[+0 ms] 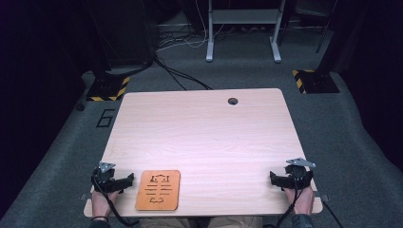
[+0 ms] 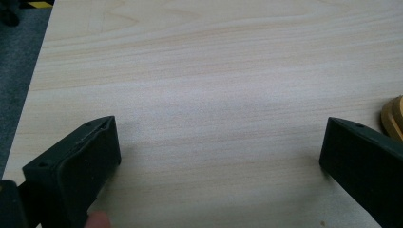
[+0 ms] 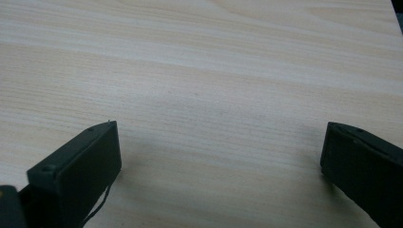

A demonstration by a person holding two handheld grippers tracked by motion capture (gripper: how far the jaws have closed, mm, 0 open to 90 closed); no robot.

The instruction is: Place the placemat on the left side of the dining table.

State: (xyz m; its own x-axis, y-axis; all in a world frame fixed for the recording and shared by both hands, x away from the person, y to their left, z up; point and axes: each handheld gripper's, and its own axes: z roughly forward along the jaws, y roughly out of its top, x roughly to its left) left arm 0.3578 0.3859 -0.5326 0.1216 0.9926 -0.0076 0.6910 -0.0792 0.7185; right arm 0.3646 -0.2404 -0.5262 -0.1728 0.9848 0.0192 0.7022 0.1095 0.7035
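An orange wooden board (image 1: 158,190) with dark cut-out lines lies flat near the table's front edge, left of centre. My left gripper (image 1: 124,181) rests on the table just left of the board, open, with bare wood between its jaws; the board's rounded corner (image 2: 393,116) peeks in at the right of the left gripper view. At the front right corner my right gripper (image 1: 275,178) sits on the table, open, and nothing lies between its jaws (image 3: 221,142). A hand holds each gripper from below.
The light wooden table (image 1: 199,137) has a round cable hole (image 1: 233,101) near its far edge. Grey carpet surrounds it, with cables, a white desk frame (image 1: 242,28) and yellow-black striped bases (image 1: 107,90) beyond.
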